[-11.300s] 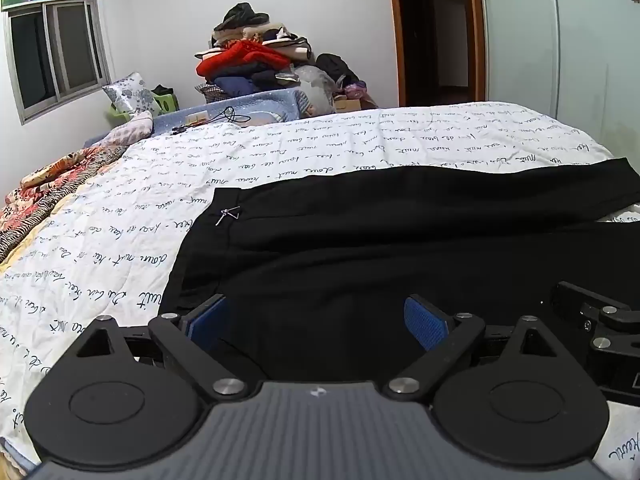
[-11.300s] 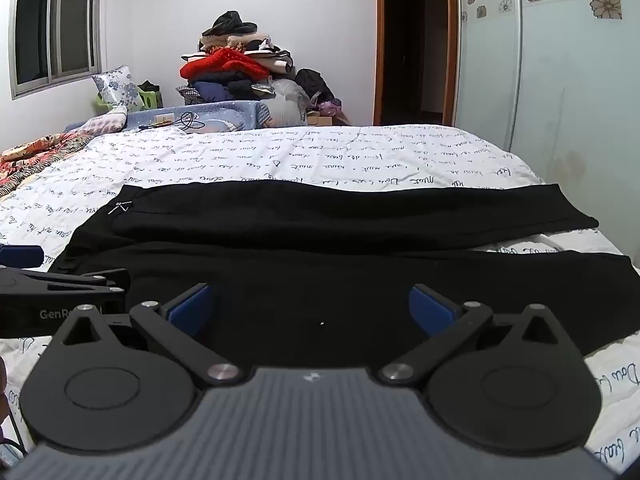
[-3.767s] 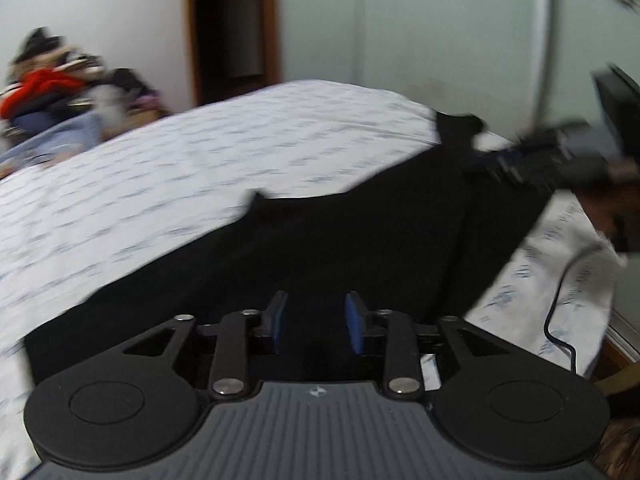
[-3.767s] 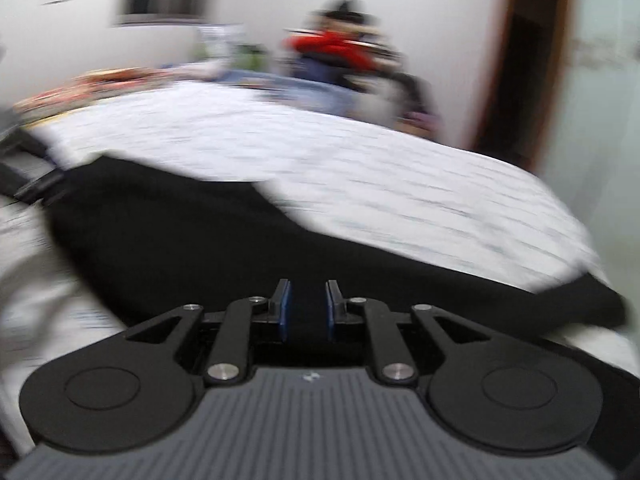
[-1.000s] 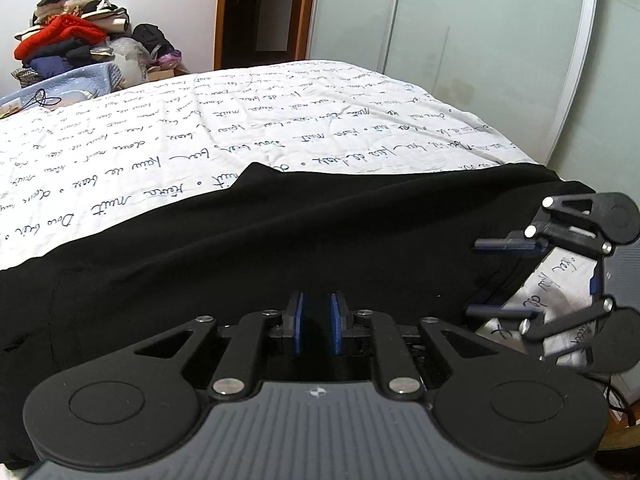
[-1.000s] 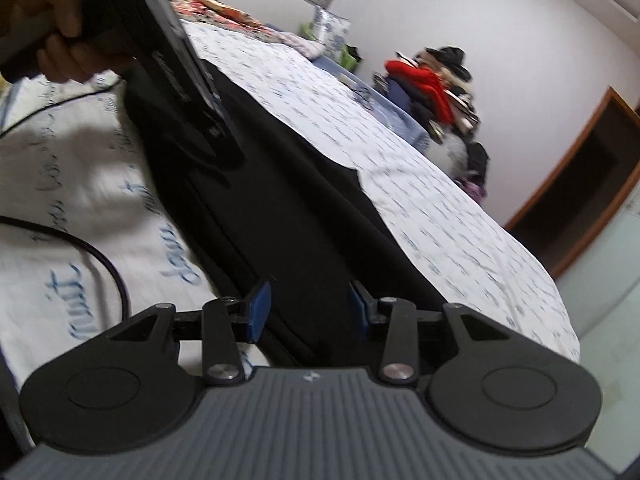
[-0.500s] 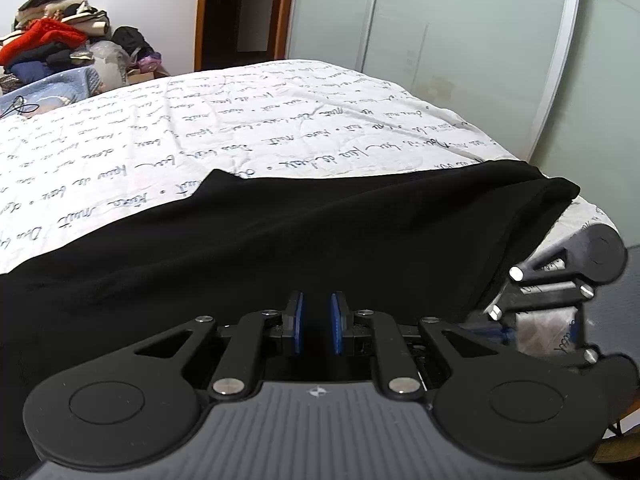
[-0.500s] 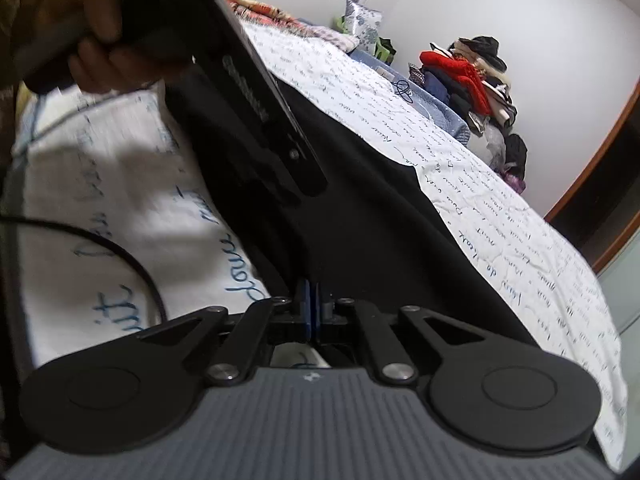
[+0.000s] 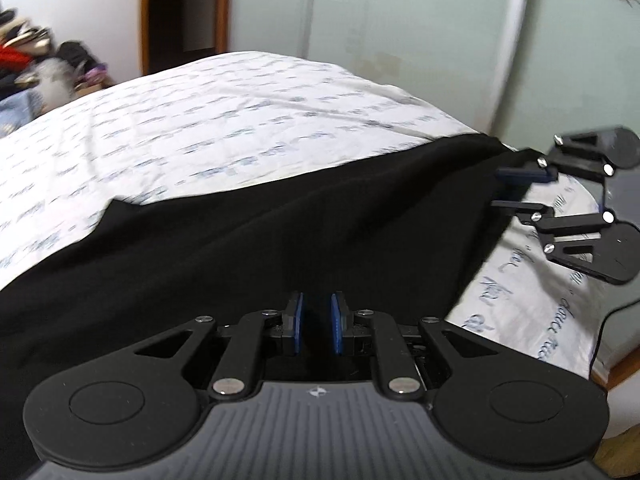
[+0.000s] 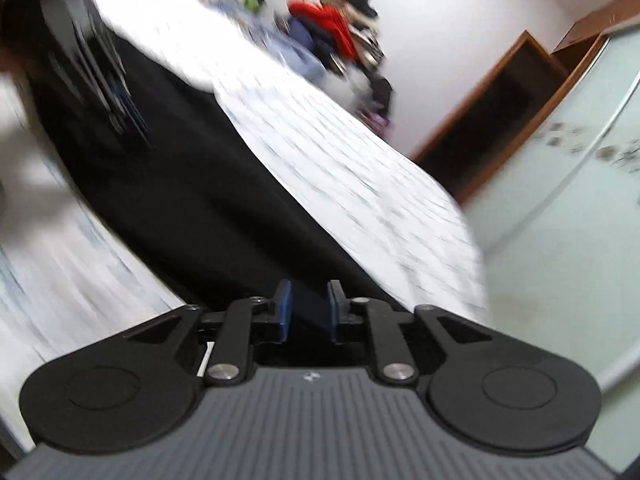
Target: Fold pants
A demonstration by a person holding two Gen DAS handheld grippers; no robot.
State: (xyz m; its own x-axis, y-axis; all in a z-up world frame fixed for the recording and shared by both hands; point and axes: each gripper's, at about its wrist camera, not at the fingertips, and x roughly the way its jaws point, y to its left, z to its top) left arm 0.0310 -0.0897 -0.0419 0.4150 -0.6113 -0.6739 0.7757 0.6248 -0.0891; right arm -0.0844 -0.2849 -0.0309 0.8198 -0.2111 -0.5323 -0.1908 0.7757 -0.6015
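- Black pants [image 9: 248, 248] are lying in a long band across the white, script-printed bed [image 9: 224, 120], reaching from its near left edge toward the far right corner.
- The left gripper [image 9: 316, 322] is sitting low over the near edge of the pants, its blue pads clenched to a narrow slot; black cloth is filling that slot, so it is gripping the pants.
- The right gripper [image 9: 516, 190] is showing at the right end of the pants, near the bed's right edge, seen side-on from the left wrist view.
- In the right wrist view the right gripper [image 10: 306, 312] is pointing along the pants [image 10: 192, 200]; its jaws are opening, with dark cloth lying between the pads, though whether the pads are pressing it cannot be told through the blur.
- A clothes pile [image 10: 340, 28] is sitting beyond the bed's far edge, by the wall.
- A dark cable [image 9: 604, 320] is hanging off the bed's right edge.
- No containers are showing.
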